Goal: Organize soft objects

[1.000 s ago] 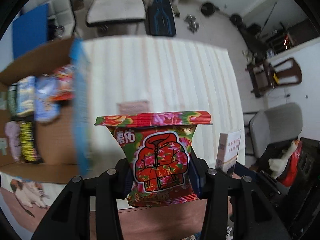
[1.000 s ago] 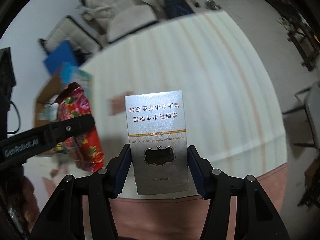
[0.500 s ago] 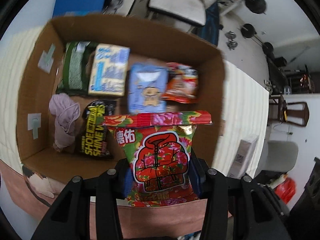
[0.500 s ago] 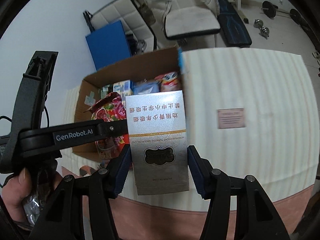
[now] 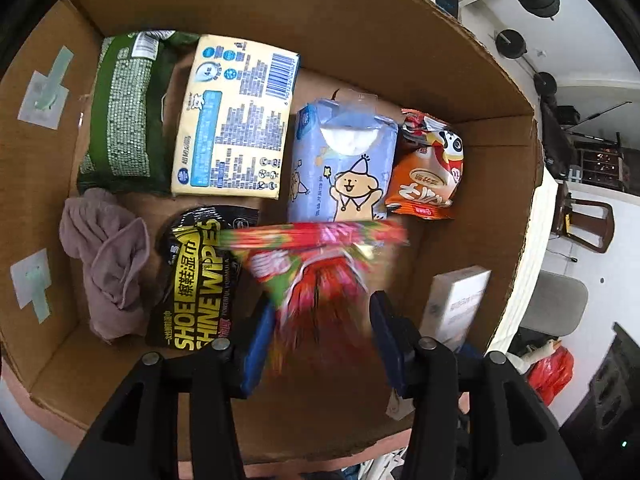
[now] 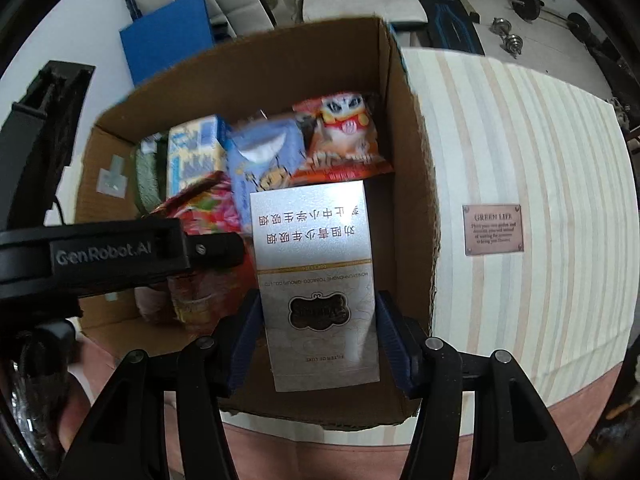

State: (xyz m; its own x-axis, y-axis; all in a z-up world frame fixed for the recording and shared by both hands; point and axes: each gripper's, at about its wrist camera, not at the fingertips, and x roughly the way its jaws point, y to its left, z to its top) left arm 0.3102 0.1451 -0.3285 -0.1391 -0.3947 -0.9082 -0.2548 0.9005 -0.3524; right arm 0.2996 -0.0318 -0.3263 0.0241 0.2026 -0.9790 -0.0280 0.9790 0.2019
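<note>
A red, floral-printed snack bag point(image 5: 320, 288) blurs above a brown cardboard box point(image 5: 480, 200); the silver carton point(image 6: 316, 280) carries a gold band; the table point(image 6: 540, 200) wears pale stripes.

White floor point(image 6: 48, 32), dumbbells point(image 6: 506, 40), grey chair point(image 5: 554, 304), perhaps a bench point(image 6: 448, 8)

Both tools are matte black plastic. The left gripper point(image 5: 318, 334) has two angular black arms with triangular cut-outs, each carrying round silver screw heads, and ribbed dark blue pads point(image 5: 256, 344) on the inner faces. The right gripper point(image 6: 318, 340) is built the same way, with matching blue pads point(image 6: 390, 336) and silver screws. Seen side-on from the right wrist, the left tool's black bar bears grey "GenRobot.AI" lettering point(image 6: 103, 256) and one small screw.
</note>
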